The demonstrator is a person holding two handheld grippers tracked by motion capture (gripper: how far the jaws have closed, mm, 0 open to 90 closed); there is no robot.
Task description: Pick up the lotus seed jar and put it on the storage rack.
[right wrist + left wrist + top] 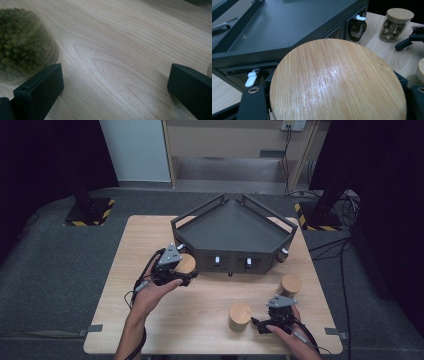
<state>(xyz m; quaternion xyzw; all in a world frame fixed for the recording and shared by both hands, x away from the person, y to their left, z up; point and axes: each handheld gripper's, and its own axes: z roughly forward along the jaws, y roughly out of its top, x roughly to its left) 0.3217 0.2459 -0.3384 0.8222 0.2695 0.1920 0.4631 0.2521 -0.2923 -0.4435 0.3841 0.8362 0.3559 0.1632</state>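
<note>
Gripping a jar by its round bamboo lid (337,82), my left gripper (176,271) has its fingers (252,105) pressed against either side of the lid, and the jar sits at the near left corner of the dark grey tray stand (232,227), right against its front wall. Just beyond those fingers the stand's wall shows a white latch tab (251,78), and farther off to their right stands a jar of brownish pieces (395,25) with its own bamboo lid. My right gripper (277,317) rests low over the worktop (120,50) with its fingers (40,90) spread wide and nothing between them but bare wood. Just outside its left finger stands a clear jar of green beans (22,47), close beside the finger; whether it touches, I cannot tell. Both grippers are well apart from each other across the worktop.
</note>
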